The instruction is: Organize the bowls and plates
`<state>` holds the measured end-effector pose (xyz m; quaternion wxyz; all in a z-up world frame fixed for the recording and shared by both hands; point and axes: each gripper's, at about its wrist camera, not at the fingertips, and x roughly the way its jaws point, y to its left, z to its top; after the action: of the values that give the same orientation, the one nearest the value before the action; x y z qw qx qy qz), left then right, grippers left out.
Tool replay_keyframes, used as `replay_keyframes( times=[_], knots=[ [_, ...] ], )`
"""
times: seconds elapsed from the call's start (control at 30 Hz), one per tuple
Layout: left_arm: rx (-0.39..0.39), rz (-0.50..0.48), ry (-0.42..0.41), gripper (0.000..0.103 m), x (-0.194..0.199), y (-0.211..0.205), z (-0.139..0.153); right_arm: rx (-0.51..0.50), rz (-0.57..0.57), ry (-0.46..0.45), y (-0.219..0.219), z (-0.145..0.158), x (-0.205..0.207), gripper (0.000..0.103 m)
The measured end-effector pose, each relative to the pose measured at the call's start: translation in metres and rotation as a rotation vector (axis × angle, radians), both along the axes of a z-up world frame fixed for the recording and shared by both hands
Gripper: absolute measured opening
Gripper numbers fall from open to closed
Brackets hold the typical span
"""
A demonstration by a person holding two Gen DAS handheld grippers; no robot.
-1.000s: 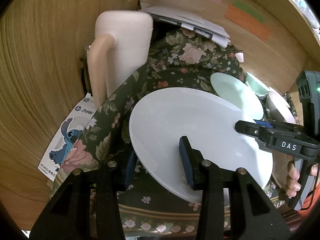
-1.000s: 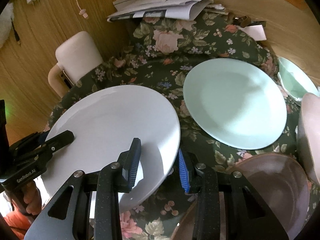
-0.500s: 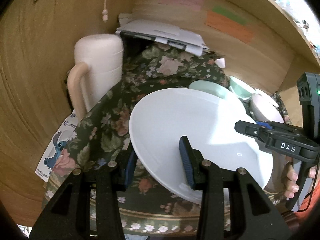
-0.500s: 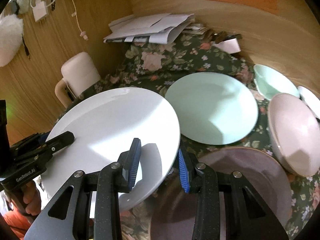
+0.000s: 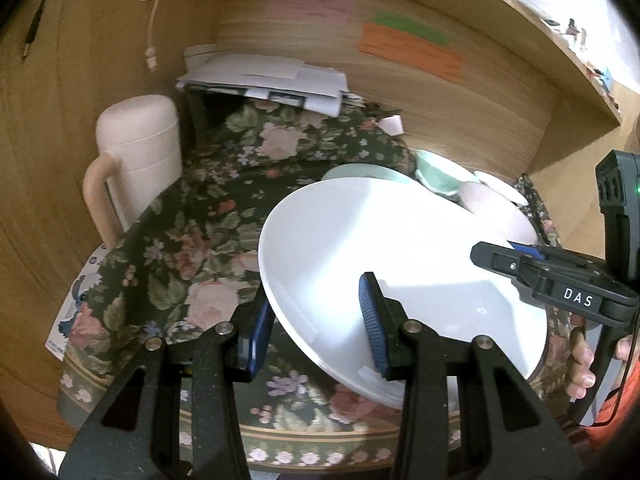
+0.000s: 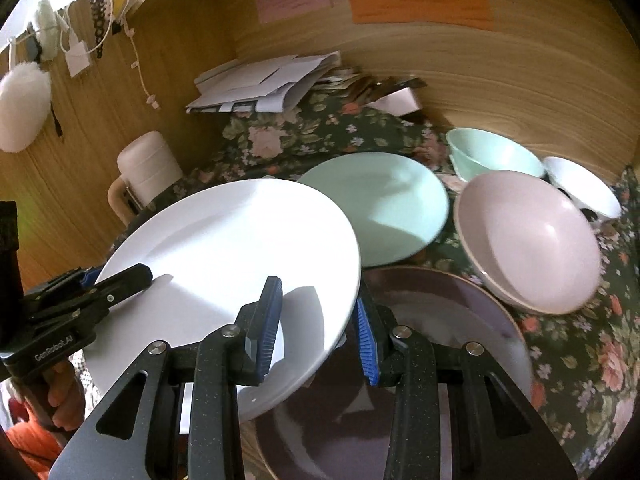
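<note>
Our left claw [image 5: 316, 330] pinches the white plate's [image 5: 400, 264] left rim at lower centre, and our right claw [image 6: 318, 330] clamps its opposite edge, so the plate rides tilted above the bench [image 5: 192, 248], over the brown plate [image 6: 460, 320] at lower right, likely for stacking.

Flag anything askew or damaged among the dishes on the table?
Only the white plate is askew: it is tilted, held by its rim in both grippers' jaws above the floral cloth. The green plate and pink bowl show no visible damage or spills.
</note>
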<state>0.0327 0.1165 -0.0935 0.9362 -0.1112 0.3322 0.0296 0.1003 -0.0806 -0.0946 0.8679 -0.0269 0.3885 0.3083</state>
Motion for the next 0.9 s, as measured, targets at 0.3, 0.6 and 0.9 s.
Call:
replay_keyframes(
  times=[0.3,0.6,0.9],
  knots=[
    [0.005,-0.054,-0.010,0.041,0.006,-0.029,0.005,0.012,-0.051,-0.008,-0.035,0.000,-0.005,0.032],
    [0.006,-0.098,0.003,0.041,0.011,-0.058,0.003,0.020,-0.089,0.010,-0.064,-0.003,-0.009,0.032],
    [0.007,-0.131,0.021,0.041,0.014,-0.085,-0.004,0.028,-0.122,0.031,-0.090,-0.012,-0.013,0.032]
  ],
)
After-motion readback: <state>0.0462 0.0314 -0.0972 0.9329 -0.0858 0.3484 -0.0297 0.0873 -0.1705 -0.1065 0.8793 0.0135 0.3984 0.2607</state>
